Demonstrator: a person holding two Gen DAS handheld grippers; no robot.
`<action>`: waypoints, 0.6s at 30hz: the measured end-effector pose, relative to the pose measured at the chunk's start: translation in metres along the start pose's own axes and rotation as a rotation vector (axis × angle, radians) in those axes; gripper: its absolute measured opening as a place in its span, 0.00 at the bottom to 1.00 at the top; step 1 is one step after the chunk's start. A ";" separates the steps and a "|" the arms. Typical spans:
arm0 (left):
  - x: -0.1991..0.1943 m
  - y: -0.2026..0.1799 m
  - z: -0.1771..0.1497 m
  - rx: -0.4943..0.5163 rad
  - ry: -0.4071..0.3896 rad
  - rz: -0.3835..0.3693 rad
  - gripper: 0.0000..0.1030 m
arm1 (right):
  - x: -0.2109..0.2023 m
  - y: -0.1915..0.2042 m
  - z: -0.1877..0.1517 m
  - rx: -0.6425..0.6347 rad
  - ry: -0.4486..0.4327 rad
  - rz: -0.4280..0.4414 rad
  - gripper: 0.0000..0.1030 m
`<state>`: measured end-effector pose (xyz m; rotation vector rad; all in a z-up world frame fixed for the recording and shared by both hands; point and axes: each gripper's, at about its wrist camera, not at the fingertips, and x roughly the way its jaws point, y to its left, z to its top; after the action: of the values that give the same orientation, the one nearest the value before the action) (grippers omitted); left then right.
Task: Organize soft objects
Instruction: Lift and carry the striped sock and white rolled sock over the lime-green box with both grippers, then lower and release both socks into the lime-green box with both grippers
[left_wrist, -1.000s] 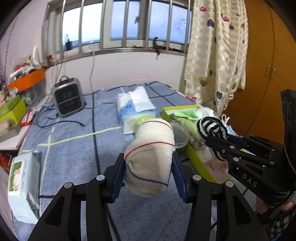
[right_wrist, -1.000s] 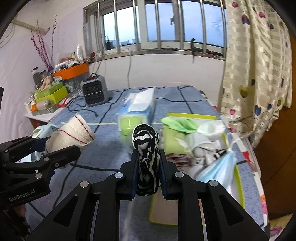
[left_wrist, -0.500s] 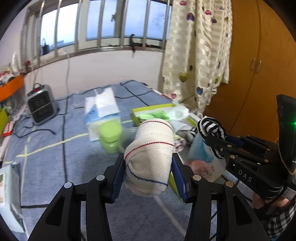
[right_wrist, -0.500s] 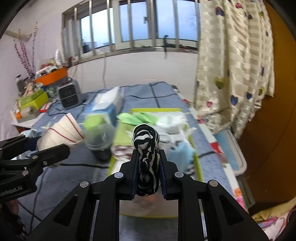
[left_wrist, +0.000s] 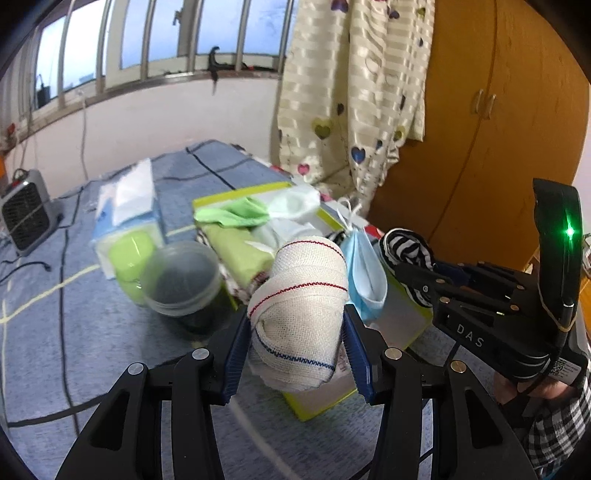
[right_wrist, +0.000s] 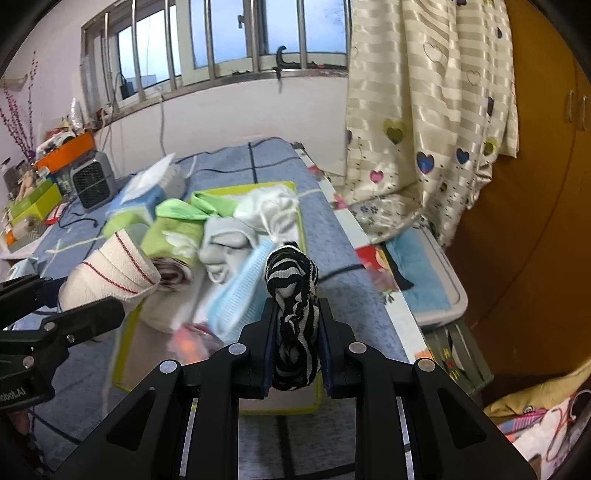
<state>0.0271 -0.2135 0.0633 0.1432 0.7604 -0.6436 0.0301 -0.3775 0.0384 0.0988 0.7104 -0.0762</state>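
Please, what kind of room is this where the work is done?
Probably a bedroom at home: the blue checked bedsheet serves as work surface, a cream heart-patterned curtain hangs beside the barred window, and an orange-brown wooden wardrobe stands at the right.

"DAS" on right tongs (left_wrist: 410, 273); "botAI" on left tongs (right_wrist: 77, 314).

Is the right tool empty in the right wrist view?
No, the right tool is shut on a black-and-white striped cloth bundle that sticks up between its pads.
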 end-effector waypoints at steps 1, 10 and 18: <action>0.003 -0.002 0.000 0.007 0.004 0.007 0.46 | 0.002 -0.001 -0.001 0.000 0.006 0.004 0.20; 0.025 -0.012 -0.001 0.036 0.034 0.019 0.46 | 0.014 -0.003 -0.006 -0.012 0.026 0.007 0.21; 0.035 -0.012 -0.003 0.026 0.050 0.026 0.46 | 0.016 0.000 -0.008 -0.040 0.010 -0.009 0.22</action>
<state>0.0375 -0.2395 0.0387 0.1931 0.7973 -0.6275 0.0367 -0.3773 0.0218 0.0579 0.7225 -0.0703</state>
